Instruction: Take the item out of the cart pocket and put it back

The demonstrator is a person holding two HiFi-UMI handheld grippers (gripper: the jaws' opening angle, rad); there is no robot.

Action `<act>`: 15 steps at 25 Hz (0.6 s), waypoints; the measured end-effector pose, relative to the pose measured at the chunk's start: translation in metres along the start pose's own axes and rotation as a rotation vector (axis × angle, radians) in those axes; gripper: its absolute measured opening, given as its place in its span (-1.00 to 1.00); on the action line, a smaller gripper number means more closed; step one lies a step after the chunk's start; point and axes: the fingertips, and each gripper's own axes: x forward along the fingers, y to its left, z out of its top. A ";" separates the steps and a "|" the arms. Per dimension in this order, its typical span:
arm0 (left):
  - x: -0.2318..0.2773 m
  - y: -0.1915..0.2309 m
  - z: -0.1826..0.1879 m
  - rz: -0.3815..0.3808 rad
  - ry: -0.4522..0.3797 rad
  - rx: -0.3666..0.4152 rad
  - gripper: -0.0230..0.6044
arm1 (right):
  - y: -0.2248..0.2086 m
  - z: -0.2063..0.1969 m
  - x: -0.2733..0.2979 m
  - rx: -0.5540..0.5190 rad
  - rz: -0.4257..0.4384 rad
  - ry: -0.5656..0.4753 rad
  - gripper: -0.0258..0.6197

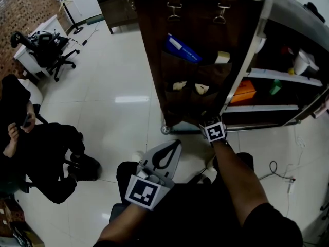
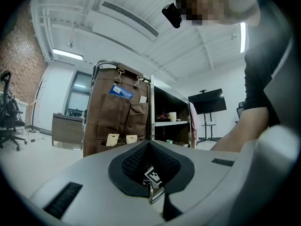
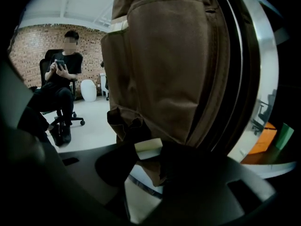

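right gripper view: right gripper (image 3: 149,154) pushed up against the bottom of the brown pocket organiser (image 3: 169,65). jaws nearly together on a pale cream item (image 3: 148,147), flat and card-like, which sits between the tips. the fabric of a low pocket is bunched just above it. the view is dark, so whether the item's far edge is inside the pocket mouth or just clear of it is hard to say. seated person (image 3: 60,86) in black in the background, on a wheeled chair, brick wall behind. head view: pocket organiser (image 1: 198,30) hangs by two clips from the top rail of the cart (image 1: 288,14). right gripper (image 1: 214,130) is at the organiser's lower edge, its marker cube facing up and covering the item. blue packet (image 1: 182,49) in an upper pocket, two pale cards (image 1: 179,85) showing in the lower row. orange box (image 1: 244,91) on a cart shelf to the right. left gripper (image 1: 176,145) held low and apart from the cart, near the person's body. left gripper view: left gripper (image 2: 148,144) jaws closed tip to tip with nothing between them, pointing toward the cart (image 2: 169,121).
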 end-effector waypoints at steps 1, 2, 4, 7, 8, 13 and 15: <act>0.000 0.000 -0.001 -0.001 0.001 0.000 -0.93 | 0.000 0.000 0.000 -0.001 0.004 0.004 -0.36; 0.000 -0.001 -0.001 -0.002 0.002 -0.002 -0.93 | 0.000 0.000 0.000 -0.001 0.008 0.008 -0.36; 0.001 -0.001 -0.001 -0.003 0.001 -0.004 -0.93 | -0.001 -0.001 -0.002 0.001 0.012 0.015 -0.35; 0.001 -0.002 0.000 -0.004 -0.002 -0.002 -0.93 | -0.001 0.008 -0.009 -0.008 0.007 -0.013 -0.35; 0.001 -0.002 0.000 -0.004 -0.002 -0.004 -0.93 | -0.002 0.012 -0.013 -0.012 0.002 -0.029 -0.35; 0.000 -0.002 -0.002 -0.006 -0.002 -0.003 -0.93 | 0.002 0.055 -0.046 -0.025 -0.006 -0.154 -0.35; 0.000 -0.003 -0.002 -0.007 -0.004 -0.001 -0.93 | 0.009 0.074 -0.067 -0.003 0.021 -0.210 -0.37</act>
